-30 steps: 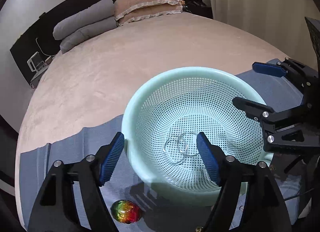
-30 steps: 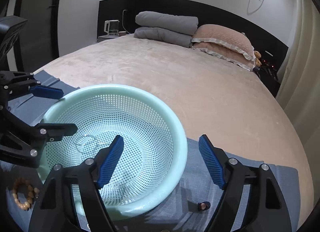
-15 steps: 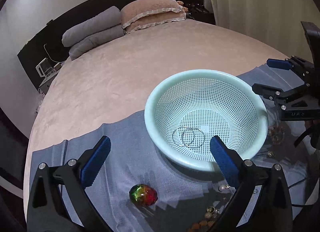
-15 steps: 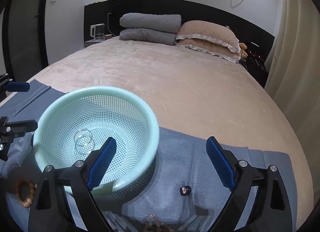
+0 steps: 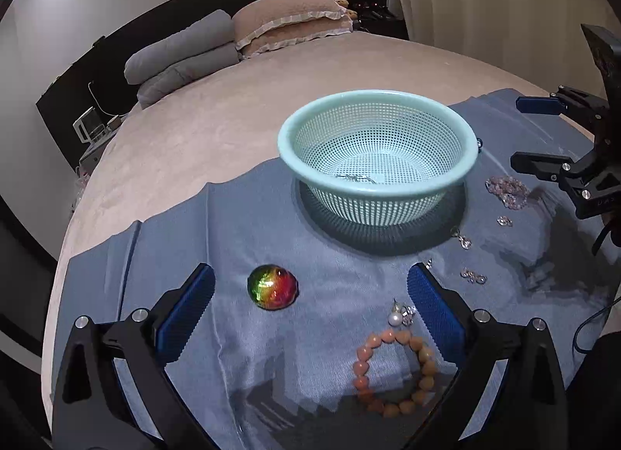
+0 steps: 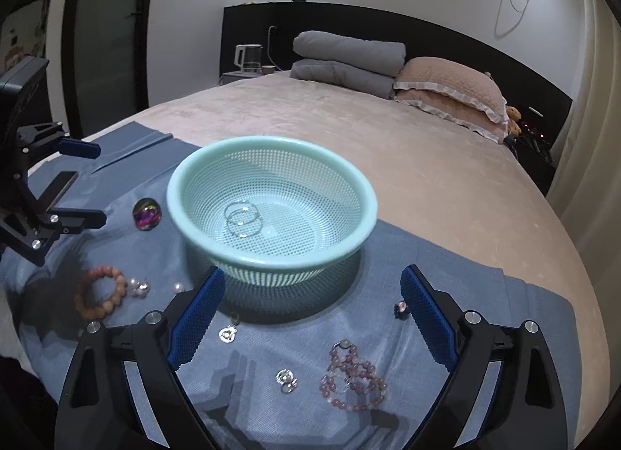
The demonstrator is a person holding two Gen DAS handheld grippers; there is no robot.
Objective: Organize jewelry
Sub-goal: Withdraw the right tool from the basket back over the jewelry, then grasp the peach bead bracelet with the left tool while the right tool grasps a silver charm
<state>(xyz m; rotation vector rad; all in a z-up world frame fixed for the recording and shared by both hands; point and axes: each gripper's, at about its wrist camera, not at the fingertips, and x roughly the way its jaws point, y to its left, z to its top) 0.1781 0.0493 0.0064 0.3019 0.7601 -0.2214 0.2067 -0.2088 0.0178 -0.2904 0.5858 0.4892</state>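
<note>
Left wrist view: both tongs, left gripper (image 5: 310, 302) and right gripper (image 6: 310, 310), gape empty. Basket (image 5: 378, 100) sits centre, hoops (image 6: 242, 219) inside; bracelet (image 5: 396, 368) lower right. Beads could slip a shallow pinch.

There were one mint basket (image 6: 361, 193), two hoops (image 6: 242, 221) inside, two bead bracelets (image 6: 103, 291) (image 6: 353, 380), and one iridescent stone (image 5: 273, 287).

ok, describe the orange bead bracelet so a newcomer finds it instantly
Start at the mint basket on the blue cloth. Nearer the camera, by the left tongs, lies the orange bead bracelet. It is one open ring of large matte beads; the pinkish bead strand is tangled and translucent.
</note>
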